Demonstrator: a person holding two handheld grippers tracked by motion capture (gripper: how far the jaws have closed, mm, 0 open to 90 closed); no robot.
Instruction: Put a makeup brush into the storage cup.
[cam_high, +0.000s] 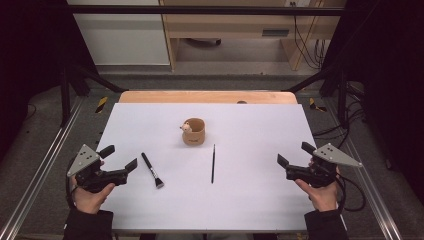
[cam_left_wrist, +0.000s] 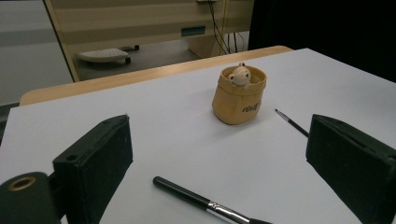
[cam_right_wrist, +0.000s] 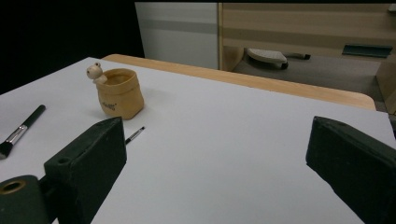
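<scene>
A tan sack-shaped holder (cam_high: 194, 132) (cam_left_wrist: 239, 97) (cam_right_wrist: 119, 92) with a small animal figure on its rim stands mid-table. A black makeup brush (cam_high: 152, 170) (cam_left_wrist: 205, 202) (cam_right_wrist: 18, 131) with a silver ferrule lies to its front left. To its front right lies a thin black brush (cam_high: 213, 163) (cam_left_wrist: 291, 123) (cam_right_wrist: 134, 135). My left gripper (cam_high: 119, 158) (cam_left_wrist: 219, 172) hovers open at the table's left edge, just left of the makeup brush. At the right edge, my right gripper (cam_high: 296, 153) (cam_right_wrist: 215, 172) is open with nothing between its jaws.
A white sheet (cam_high: 250, 200) covers a wooden table (cam_high: 207, 96). Metal frame rails (cam_high: 40, 170) run along both sides. Cables (cam_high: 350, 130) trail at the right. Cabinets and a floor lie beyond the far edge.
</scene>
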